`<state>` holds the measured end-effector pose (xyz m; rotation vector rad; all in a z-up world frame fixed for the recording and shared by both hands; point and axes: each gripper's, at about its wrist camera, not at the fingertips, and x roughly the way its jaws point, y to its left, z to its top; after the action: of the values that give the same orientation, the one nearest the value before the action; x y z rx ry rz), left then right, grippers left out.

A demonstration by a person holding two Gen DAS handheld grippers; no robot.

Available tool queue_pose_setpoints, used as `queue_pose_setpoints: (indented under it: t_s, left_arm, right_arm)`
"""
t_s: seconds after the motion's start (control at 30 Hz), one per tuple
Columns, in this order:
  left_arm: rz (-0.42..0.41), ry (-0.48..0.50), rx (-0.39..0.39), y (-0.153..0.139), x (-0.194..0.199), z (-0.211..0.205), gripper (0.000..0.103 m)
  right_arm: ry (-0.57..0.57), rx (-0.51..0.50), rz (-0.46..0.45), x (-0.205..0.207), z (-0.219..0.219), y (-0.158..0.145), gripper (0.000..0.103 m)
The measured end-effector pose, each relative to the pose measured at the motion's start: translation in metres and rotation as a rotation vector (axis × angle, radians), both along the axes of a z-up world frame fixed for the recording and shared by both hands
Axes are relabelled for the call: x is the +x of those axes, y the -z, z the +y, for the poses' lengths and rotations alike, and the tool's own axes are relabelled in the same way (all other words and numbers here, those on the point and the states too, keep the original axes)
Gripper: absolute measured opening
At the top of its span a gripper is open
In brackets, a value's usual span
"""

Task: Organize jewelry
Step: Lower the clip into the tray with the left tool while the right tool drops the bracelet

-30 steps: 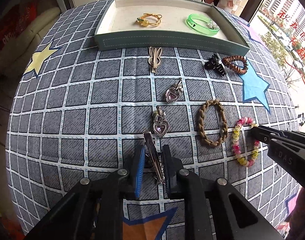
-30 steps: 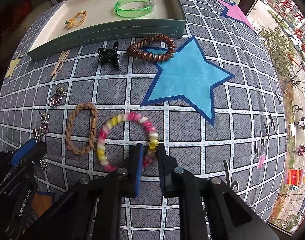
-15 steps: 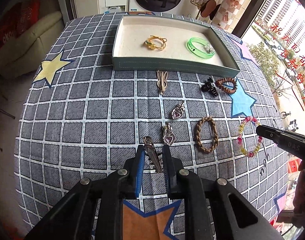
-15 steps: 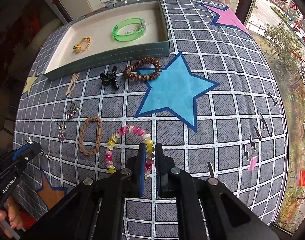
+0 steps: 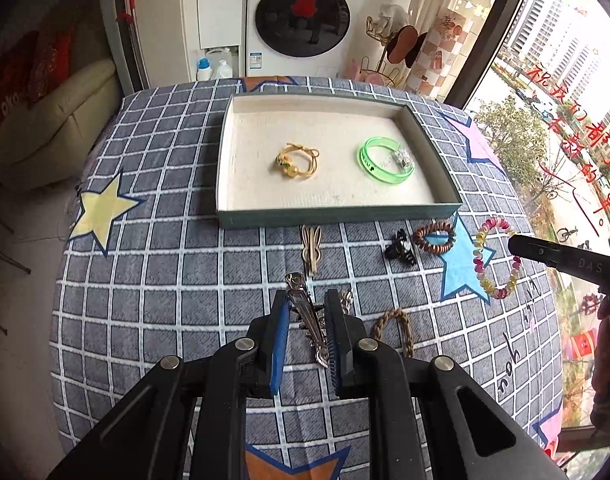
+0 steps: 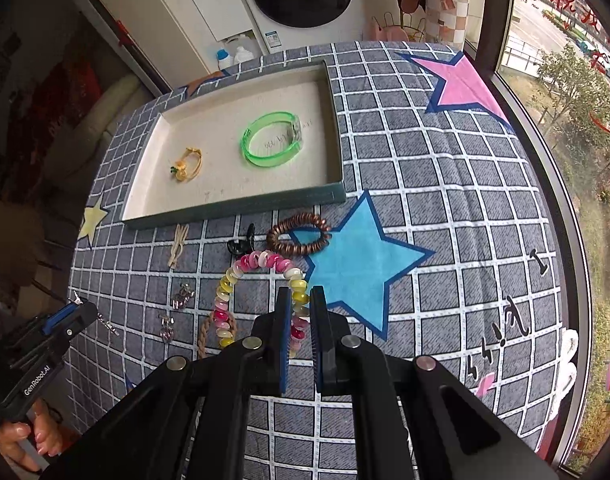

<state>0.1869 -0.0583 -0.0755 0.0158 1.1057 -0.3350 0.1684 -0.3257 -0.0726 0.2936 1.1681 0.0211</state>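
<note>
My left gripper (image 5: 305, 300) is shut on a silver hair clip (image 5: 307, 312) and holds it above the checked cloth. My right gripper (image 6: 301, 296) is shut on a pink and yellow bead bracelet (image 6: 261, 262), lifted off the cloth; the bracelet also shows in the left wrist view (image 5: 493, 258). The green tray (image 5: 341, 216) at the back holds a yellow hair tie (image 5: 297, 160) and a green bangle (image 5: 385, 158).
On the cloth in front of the tray lie a beige clip (image 5: 311, 246), a black claw clip (image 5: 401, 248), a brown coil tie (image 5: 435, 236), a braided bracelet (image 5: 393, 326) and two silver heart pendants (image 6: 183, 296). A washing machine (image 5: 301, 20) stands behind the table.
Both grippers have lifted and pulled back from the cloth, each carrying its item. The bead bracelet now hangs in the air and the hair clip is off the table.
</note>
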Motion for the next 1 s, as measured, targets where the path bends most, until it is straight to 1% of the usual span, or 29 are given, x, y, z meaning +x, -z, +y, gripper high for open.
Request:
queue_pose_setpoints:
  t_s: [0.17, 0.4, 0.57, 0.7, 0.9, 1.0]
  left_arm:
    - [-0.039, 0.008, -0.002, -0.011, 0.03, -0.016, 0.03]
    - [-0.046, -0.029, -0.008, -0.008, 0.078, -0.03, 0.03]
    - [-0.062, -0.05, 0.021, 0.0, 0.108, -0.041, 0.03]
    - [-0.047, -0.076, 0.027, 0.011, 0.129, -0.046, 0.03]
    - [-0.043, -0.065, 0.064, 0.029, 0.148, -0.057, 0.03]
    - [-0.026, -0.077, 0.075, 0.039, 0.154, -0.06, 0.03]
  right_arm:
    - [-0.017, -0.001, -0.035, 0.031, -0.008, -0.013, 0.01]
    - [-0.04, 0.008, -0.054, 0.078, -0.011, -0.016, 0.009]
    - [-0.052, 0.019, -0.052, 0.109, -0.01, -0.011, 0.009]
    - [-0.051, 0.038, -0.04, 0.131, -0.009, -0.001, 0.009]
    - [-0.076, 0.037, -0.032, 0.157, -0.002, 0.013, 0.009]
    - [-0.077, 0.039, -0.022, 0.167, -0.001, 0.02, 0.009]
